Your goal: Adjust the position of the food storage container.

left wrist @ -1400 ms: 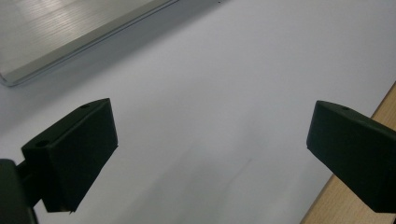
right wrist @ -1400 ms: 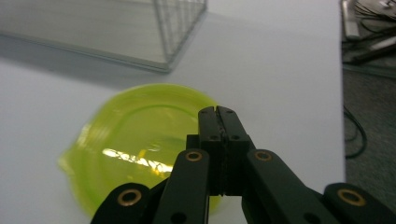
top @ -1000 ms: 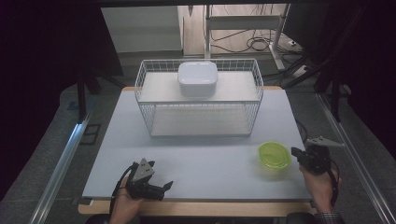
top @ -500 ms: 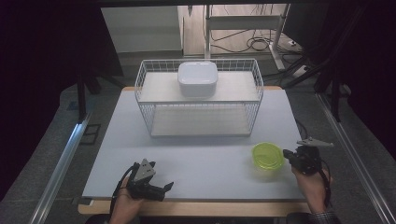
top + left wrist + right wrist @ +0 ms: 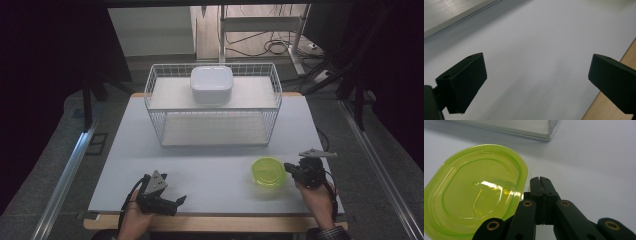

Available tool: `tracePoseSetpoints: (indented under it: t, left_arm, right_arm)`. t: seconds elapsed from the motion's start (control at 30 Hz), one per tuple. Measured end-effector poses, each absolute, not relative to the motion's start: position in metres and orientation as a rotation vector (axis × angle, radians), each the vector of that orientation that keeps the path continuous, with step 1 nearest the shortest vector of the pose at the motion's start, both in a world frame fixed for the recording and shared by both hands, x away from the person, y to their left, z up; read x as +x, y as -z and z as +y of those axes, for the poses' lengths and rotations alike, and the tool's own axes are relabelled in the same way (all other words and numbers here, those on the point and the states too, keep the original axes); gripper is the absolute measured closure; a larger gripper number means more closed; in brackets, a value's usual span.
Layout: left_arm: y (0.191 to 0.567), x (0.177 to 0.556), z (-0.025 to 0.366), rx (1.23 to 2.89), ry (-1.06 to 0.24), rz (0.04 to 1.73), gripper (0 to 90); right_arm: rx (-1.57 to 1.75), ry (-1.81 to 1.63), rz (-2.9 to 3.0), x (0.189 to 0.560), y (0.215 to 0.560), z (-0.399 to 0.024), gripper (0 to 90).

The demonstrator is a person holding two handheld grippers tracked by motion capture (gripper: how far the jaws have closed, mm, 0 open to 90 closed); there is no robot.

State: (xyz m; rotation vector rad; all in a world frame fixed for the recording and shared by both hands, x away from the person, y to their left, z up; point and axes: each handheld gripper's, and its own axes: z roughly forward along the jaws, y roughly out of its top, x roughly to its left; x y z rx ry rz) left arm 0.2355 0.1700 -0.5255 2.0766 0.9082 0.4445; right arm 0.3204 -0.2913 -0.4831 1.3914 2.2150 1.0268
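Observation:
A translucent yellow-green oval container (image 5: 268,171) lies on the white table at the front right. My right gripper (image 5: 288,169) is shut with nothing between its jaws, its tips against the container's right rim. In the right gripper view the closed tips (image 5: 540,180) sit right at the rim of the container (image 5: 476,192). My left gripper (image 5: 173,203) rests near the table's front left edge, open and holding nothing. In the left gripper view its jaws (image 5: 536,80) stand wide apart over bare table.
A white wire basket (image 5: 215,129) stands at the back middle of the table (image 5: 200,165), with a white lidded box (image 5: 211,84) in it. The basket's base corner (image 5: 544,132) lies just beyond the green container. The wooden table edge (image 5: 614,100) runs close to the left gripper.
My right gripper has moved left, and the green container has shifted left along with it. The left gripper has stayed where it was.

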Motion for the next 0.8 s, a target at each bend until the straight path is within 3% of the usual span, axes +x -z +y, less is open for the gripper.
tracePoseSetpoints:
  t: [0.37,0.8]
  left_arm:
    - [0.526,0.235,0.169,2.084,-0.443,0.903,1.6]
    - [0.526,0.235,0.169,2.088,-0.442,0.907,1.6]
  right_arm:
    - [1.332,-1.082,2.309,0.314,0.486,-0.262,89.6]
    - [1.369,-1.054,2.382,0.299,0.496,-0.269,89.3]
